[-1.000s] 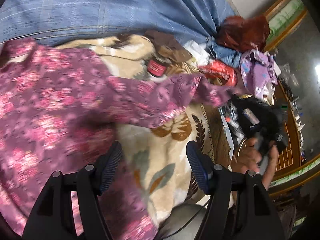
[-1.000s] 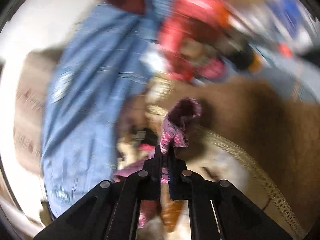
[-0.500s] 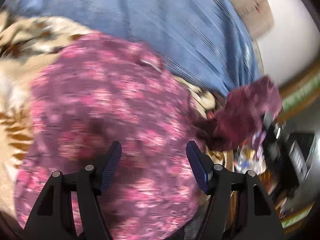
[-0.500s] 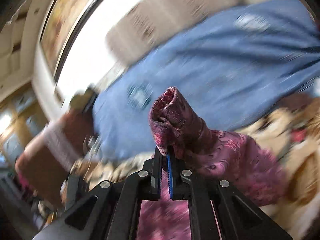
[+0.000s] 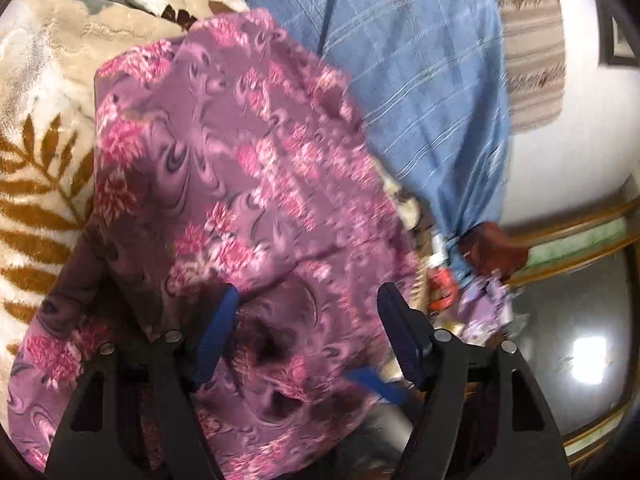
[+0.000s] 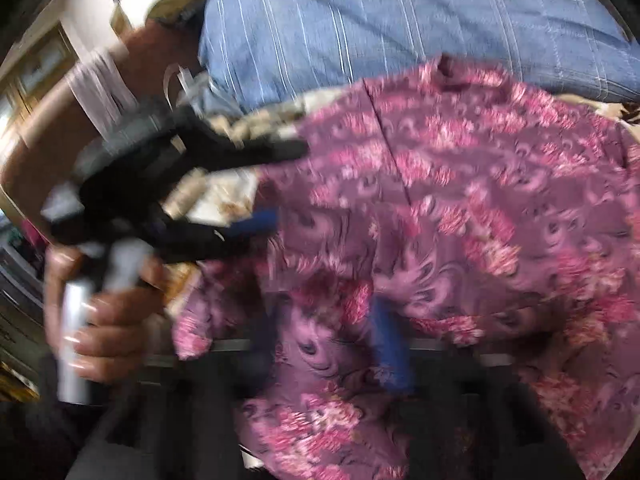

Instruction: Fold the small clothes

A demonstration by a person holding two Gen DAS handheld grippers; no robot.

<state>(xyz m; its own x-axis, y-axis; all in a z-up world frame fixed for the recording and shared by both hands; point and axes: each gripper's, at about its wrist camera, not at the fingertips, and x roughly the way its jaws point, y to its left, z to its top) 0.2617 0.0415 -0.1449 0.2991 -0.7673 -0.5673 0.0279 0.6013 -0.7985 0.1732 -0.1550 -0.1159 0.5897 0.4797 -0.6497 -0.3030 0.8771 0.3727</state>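
So the right gripper [image 6: 332, 344] just let go of the sleeve it was pinching a second ago: its jaws are opening with nothing clamped, fabric only draped over them. That sleeve now lies folded in across the purple floral top [image 5: 240, 184], which sits on the fuzzy leaf-print blanket [image 5: 44, 128], plaid blue cloth [image 5: 420, 80] beyond. Left gripper [image 5: 308, 332] hovers at the near edge, jaws opening too (thin, slippery-looking fabric, wrinkles easily).

Soft, even daylight; fisheye bending and dark corners in both views, with heavy motion blur in the right view.
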